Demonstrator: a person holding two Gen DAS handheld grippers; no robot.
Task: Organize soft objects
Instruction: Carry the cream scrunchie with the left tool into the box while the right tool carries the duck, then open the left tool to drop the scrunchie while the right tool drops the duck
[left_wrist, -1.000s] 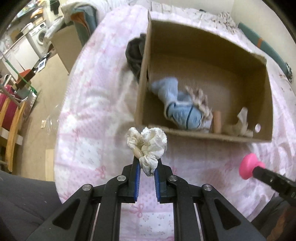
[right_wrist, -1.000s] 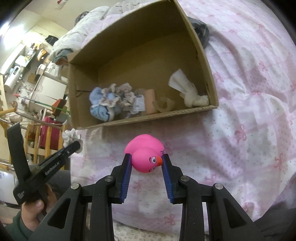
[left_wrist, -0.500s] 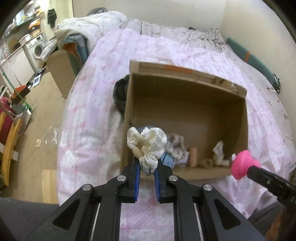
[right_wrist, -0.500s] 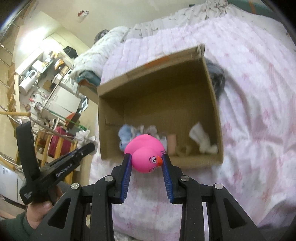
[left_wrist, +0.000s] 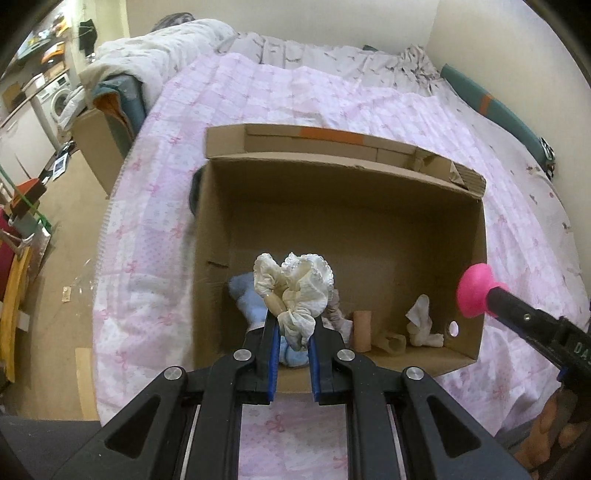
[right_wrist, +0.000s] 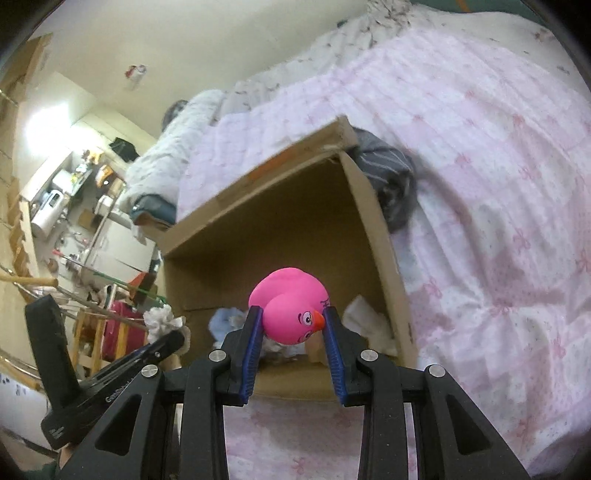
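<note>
Your left claw (left_wrist: 291, 334) is squeezed tight on the frilly white cloth (left_wrist: 295, 291), and your right claw (right_wrist: 293, 332) pinches the pink duck (right_wrist: 291, 306). You hold both above the cardboard box (left_wrist: 347, 221) on the bed (left_wrist: 295, 96), at 12 o'clock, so they can drop in with the other soft toys.

The doll (left_wrist: 255, 295) in the box (left_wrist: 476, 258) lies mostly hidden behind the frilly cloth (left_wrist: 299, 291) at 6 o'clock. The dark garment (right_wrist: 391, 184) at 1 o'clock is motion-blurred.
</note>
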